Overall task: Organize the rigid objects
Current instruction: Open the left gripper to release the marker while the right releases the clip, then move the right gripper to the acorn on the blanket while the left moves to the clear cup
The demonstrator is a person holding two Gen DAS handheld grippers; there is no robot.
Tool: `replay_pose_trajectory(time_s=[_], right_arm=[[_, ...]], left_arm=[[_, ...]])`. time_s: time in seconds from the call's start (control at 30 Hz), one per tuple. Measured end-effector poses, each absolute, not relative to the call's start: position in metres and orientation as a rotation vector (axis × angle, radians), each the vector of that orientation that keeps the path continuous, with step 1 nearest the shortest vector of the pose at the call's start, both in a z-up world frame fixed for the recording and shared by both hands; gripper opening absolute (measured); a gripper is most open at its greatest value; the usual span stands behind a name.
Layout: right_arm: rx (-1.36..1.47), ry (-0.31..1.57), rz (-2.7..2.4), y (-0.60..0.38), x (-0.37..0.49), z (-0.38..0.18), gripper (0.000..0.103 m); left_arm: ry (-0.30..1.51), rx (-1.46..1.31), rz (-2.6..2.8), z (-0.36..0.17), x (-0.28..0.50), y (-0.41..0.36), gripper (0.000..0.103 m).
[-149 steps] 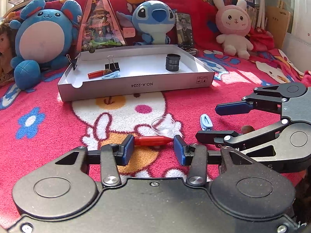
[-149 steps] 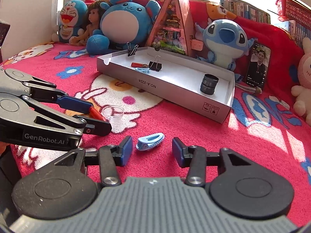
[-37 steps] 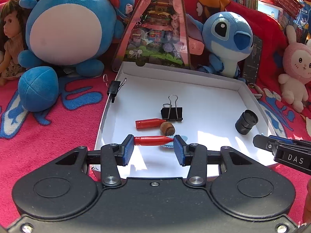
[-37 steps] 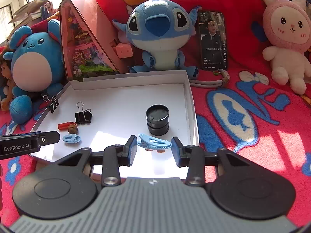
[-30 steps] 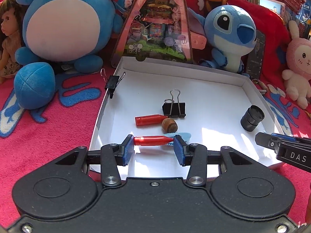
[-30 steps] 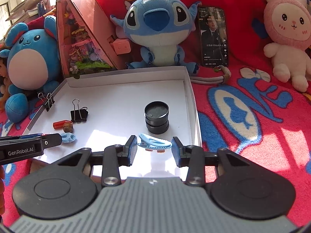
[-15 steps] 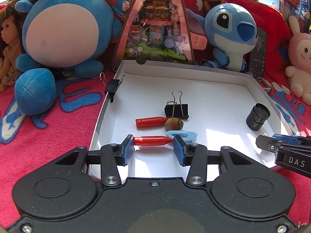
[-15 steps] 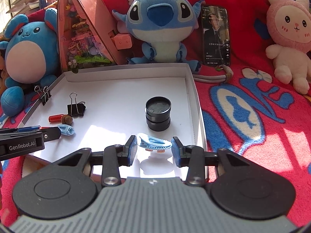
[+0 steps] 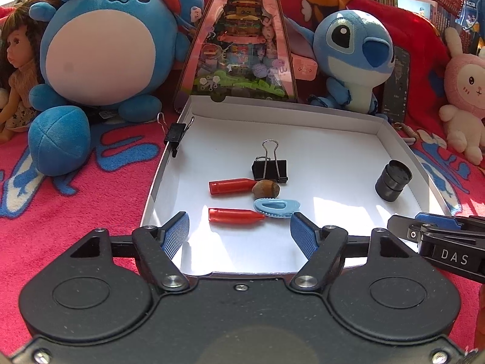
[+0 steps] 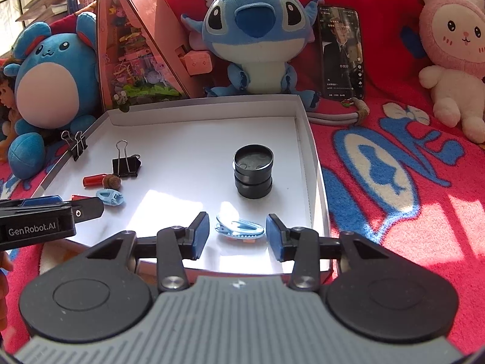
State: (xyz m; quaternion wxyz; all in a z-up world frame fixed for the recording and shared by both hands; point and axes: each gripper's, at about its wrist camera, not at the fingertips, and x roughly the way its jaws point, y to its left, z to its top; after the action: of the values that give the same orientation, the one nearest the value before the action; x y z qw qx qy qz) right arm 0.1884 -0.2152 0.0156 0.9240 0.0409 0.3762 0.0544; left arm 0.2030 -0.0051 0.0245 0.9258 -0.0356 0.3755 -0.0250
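The white cardboard tray (image 9: 333, 121) (image 10: 306, 139) lies on the red blanket. My left gripper (image 9: 239, 235) hangs over its near left part, jaws opening, and a red bullet-shaped piece (image 9: 235, 215) lies free on the tray floor between the blue pads, touching neither. My right gripper (image 10: 238, 236) is over the near right part, jaws opening too, with a light blue hair clip (image 10: 239, 229) lying loose between its pads. Farther in lie another red piece (image 9: 230, 186), an acorn (image 9: 266, 188), a second blue clip (image 9: 277, 207), a black binder clip (image 9: 269, 166) and a black lens (image 9: 392, 180) (image 10: 253, 171).
A second binder clip (image 9: 175, 135) grips the tray's left wall. Plush toys, a doll (image 9: 15, 69), a triangular pink toy house (image 9: 239, 39) and a phone (image 10: 341, 54) crowd the tray's far side. A coiled cable (image 10: 339, 118) lies by its far right corner.
Both grippers let go: the left pads parted from the red piece and the right pads from the blue hair clip. Both things now lie on the tray floor.
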Motion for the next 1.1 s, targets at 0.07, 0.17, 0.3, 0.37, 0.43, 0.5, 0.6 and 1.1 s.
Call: replay_pose_trajectory(time_s=[0.07,0.17,0.3,0.37,0.43,0.5,0.6,1.1], right_arm=[[0.086,0.763,0.118,-0.215,0.184,0.017,0.063],[0.084,0.75,0.129,-0.215,0.176,0.021,0.067],[0.082,0.722,0.146,-0.217,0.164,0.027,0.074],[0.077,0.707,0.151,-0.217,0.158,0.031,0.076],[0.075,0.696,0.158,-0.218,0.152,0.033,0.079],[0.073,0.684,0.167,-0.218,0.146,0.036,0.082],[0.07,0.664,0.181,-0.218,0.136,0.04,0.085],[-0.025,0.551,0.224,-0.217,0.076,0.047,0.093]], left_arm=[[0.76,-0.06,-0.063,0.028,0.197,-0.006,0.076],[0.738,-0.039,-0.079,0.035,0.186,-0.008,0.078],[0.72,-0.026,-0.109,0.042,0.171,-0.011,0.079],[0.715,-0.028,-0.129,0.044,0.163,-0.012,0.079],[0.716,-0.028,-0.143,0.046,0.156,-0.014,0.079],[0.714,-0.028,-0.159,0.047,0.149,-0.015,0.079],[0.71,-0.025,-0.182,0.048,0.138,-0.017,0.079],[0.717,-0.018,-0.234,0.041,0.085,-0.021,0.08]])
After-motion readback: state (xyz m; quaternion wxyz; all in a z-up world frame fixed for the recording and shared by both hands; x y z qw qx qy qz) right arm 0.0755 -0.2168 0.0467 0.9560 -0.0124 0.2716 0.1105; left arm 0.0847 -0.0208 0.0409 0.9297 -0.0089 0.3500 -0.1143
